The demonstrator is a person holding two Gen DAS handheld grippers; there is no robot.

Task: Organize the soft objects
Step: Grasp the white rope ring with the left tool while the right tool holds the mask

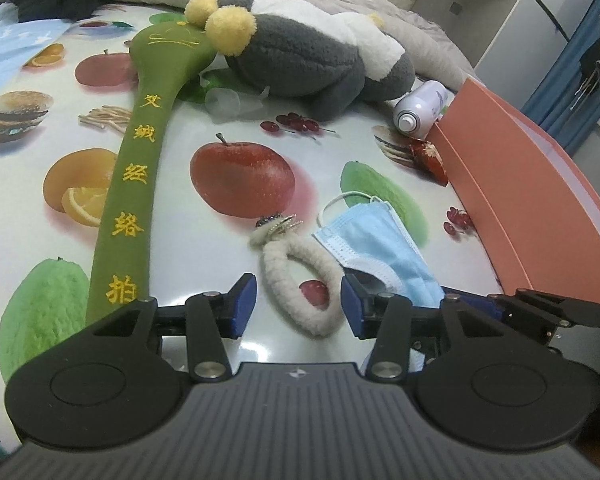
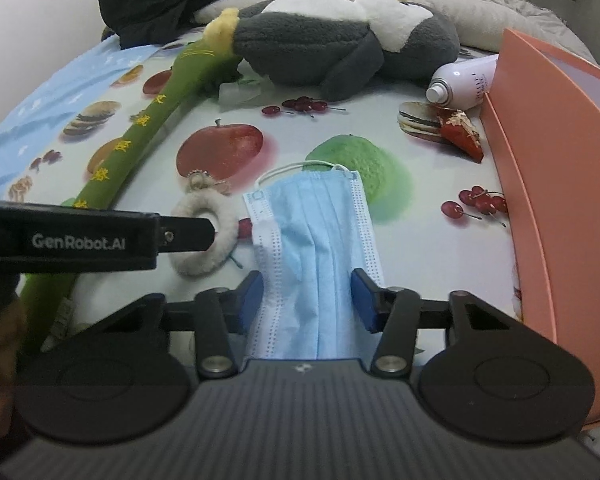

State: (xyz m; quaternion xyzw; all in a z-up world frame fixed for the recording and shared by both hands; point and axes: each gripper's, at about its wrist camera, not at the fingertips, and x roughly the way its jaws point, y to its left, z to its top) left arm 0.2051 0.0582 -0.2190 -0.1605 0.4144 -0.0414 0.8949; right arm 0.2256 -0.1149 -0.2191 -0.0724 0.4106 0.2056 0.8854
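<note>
Left tongs [image 1: 298, 306]: spread wide, low over the fluffy ring [image 1: 300, 276], one side of the loop between the tips, nothing pinched yet. Right tongs [image 2: 306, 298]: spread too, around the near end of the blue mask [image 2: 320, 240]. Both things flat on the bench [image 2: 432, 240], side by side, with the orange box [image 2: 548, 184] just off to the right.

Ring: looked soft, light and squashy, with small metal bits at its far end. Best grabbed across the thick fuzzy side, not the metal. Mask: thin, floppy and very light. Likely to slide or fold if pushed, so best pinched on the pleated middle, low to the cloth. Green stick [image 1: 128, 184] and grey plush [image 1: 312, 60] farther back, untouched.
</note>
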